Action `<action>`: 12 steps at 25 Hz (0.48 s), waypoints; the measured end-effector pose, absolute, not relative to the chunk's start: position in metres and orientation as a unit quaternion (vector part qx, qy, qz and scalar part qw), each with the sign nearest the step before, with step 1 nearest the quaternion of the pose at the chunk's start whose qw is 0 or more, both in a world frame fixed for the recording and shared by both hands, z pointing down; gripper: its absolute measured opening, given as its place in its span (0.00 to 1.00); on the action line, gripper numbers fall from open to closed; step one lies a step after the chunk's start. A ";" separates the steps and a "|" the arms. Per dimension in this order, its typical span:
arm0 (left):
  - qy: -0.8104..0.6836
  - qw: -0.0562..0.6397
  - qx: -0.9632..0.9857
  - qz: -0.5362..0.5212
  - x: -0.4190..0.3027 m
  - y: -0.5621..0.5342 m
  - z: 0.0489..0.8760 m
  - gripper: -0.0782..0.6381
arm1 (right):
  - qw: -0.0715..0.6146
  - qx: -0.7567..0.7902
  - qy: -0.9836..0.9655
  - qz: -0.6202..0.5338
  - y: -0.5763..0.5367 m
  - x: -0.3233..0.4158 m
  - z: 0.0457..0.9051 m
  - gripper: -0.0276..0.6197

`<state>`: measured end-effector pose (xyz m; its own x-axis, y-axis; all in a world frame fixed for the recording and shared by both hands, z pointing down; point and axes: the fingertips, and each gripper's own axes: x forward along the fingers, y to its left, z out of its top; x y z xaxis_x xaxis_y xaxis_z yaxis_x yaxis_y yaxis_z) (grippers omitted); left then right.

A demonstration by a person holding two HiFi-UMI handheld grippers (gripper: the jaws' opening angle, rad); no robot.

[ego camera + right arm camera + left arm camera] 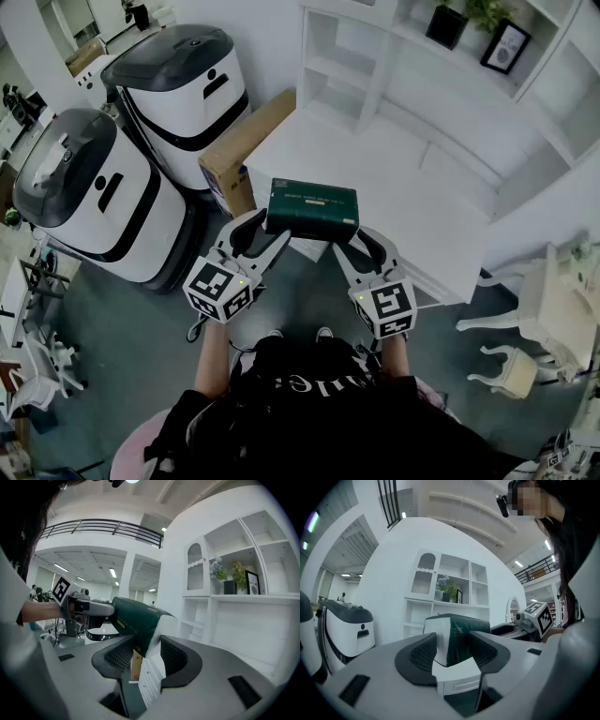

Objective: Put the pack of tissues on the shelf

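Grey fingers of the left gripper (261, 240) and the right gripper (362, 247) reach forward from the person's hands, each set closed on one end of the pack of tissues (311, 210). The dark green pack is carried level between them, its left end pinched by the left gripper's fingers and its right end by the right gripper's. Each gripper view shows the ribbed pads pressed against both sides of the pack. It hangs over the near edge of the white desk (394, 202). Just left of the desk a cardboard box (242, 150) leans on its side, and beyond that stand two white machines with dark lids (103, 197). At the back of the desk rises the white shelf (339, 66), with a potted plant (448, 19) and a framed picture (506, 45) on an upper level.
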<state>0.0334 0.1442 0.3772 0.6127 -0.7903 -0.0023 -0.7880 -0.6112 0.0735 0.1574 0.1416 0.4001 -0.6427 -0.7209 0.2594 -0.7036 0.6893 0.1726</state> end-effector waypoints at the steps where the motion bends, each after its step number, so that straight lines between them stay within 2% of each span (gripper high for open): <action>1: -0.439 0.032 0.898 -0.016 0.031 0.144 0.378 0.42 | 0.156 0.394 -0.905 -0.028 0.141 0.155 0.401 0.36; 12: -0.437 0.027 0.899 -0.012 -0.013 0.155 0.381 0.42 | 0.156 0.402 -0.902 -0.025 0.152 0.111 0.405 0.36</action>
